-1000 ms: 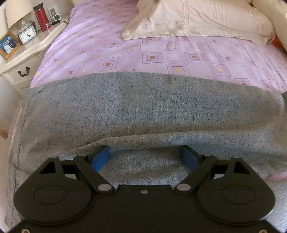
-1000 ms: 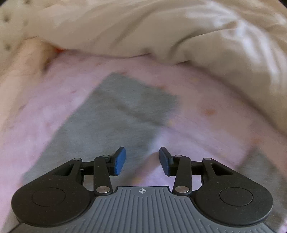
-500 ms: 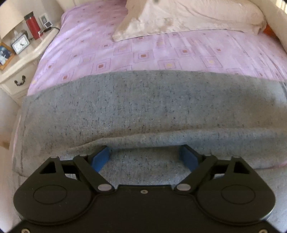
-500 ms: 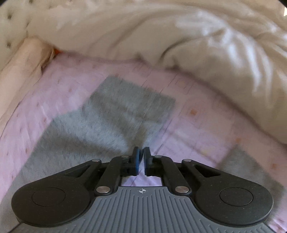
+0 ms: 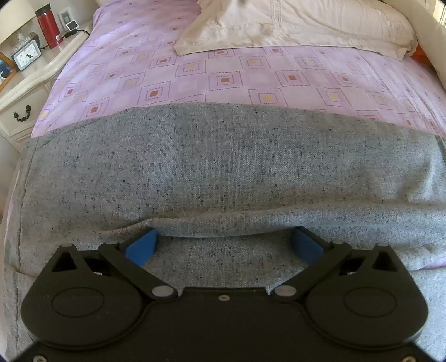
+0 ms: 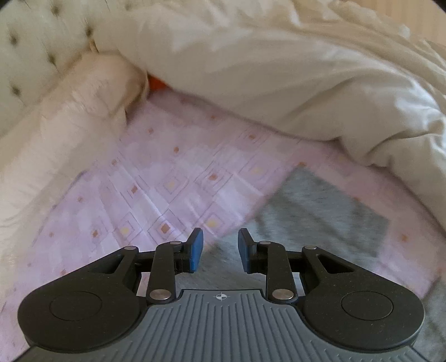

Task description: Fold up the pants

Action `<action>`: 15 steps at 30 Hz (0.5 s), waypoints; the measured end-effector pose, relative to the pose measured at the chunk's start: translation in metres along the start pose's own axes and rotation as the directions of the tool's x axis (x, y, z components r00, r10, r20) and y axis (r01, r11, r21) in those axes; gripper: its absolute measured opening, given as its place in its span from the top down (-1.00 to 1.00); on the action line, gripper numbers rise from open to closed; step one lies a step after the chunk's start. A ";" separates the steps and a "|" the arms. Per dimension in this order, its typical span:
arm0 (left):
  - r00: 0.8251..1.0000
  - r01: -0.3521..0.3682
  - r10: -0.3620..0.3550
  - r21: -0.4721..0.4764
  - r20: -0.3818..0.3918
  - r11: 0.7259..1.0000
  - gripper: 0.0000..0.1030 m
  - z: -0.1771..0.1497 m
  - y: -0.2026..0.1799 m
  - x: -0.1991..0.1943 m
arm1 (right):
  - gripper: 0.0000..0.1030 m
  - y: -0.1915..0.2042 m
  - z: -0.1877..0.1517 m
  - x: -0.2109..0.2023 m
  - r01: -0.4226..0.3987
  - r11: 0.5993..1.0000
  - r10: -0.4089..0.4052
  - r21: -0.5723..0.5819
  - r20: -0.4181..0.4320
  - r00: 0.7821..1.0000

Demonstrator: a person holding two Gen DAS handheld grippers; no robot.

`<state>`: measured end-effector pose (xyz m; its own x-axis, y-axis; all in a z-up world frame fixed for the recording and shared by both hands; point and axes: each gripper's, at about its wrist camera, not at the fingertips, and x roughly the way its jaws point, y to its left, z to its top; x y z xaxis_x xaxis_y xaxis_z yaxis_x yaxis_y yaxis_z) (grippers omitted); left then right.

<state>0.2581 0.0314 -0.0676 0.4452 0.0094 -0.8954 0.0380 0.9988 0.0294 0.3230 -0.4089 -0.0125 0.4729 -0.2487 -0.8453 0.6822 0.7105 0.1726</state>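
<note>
Bright daylight; right view motion-blurred; fisheye-bent edges.

- Bed (image 5: 223,78): lilac sheet with square print, filling the upper half of the left wrist frame.
- Grey pants (image 5: 223,167): spread flat across mid-frame.
- Cream pillow (image 5: 292,25): top centre.
- Cream duvet (image 6: 278,69): bunched, upper right of the right wrist frame.

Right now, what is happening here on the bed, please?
A person is folding grey pants on a bed with a purple patterned sheet, using handheld tongs in each hand. The left tongs are wide open, low over a fold edge of the grey fabric, with their blue tips tucked under it, not gripping. The right tongs are partly open and empty, above the sheet near the far end of the pants, beside a cream duvet. The right view is blurred.
</note>
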 end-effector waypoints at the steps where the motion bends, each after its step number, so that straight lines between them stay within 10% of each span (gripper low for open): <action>1: 1.000 -0.001 0.001 0.002 -0.002 1.000 -1.00 0.001 0.000 0.000 | 0.48 0.007 0.002 0.009 0.032 0.999 -0.032 -0.001 -0.012 0.999; 7: 1.000 -0.001 0.001 0.001 -0.004 1.000 -1.00 0.001 0.000 0.000 | 0.56 0.009 -0.015 0.031 0.155 0.985 -0.163 -0.073 -0.109 0.981; 9: 1.000 -0.005 0.005 0.004 -0.005 1.000 -1.00 0.001 0.000 -0.001 | 0.90 -0.002 -0.022 0.023 0.117 0.991 -0.124 -0.064 -0.115 0.986; 15: 1.000 0.022 -0.022 0.018 0.000 1.000 -0.84 0.000 0.001 -0.010 | 0.91 -0.052 -0.053 -0.040 -0.020 1.000 0.020 -0.014 -0.033 0.999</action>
<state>0.2536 0.0322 -0.0584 0.4442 -0.0121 -0.8959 0.0636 0.9978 0.0180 0.2393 -0.4010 -0.0139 0.4676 -0.2125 -0.8580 0.6643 0.7249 0.1824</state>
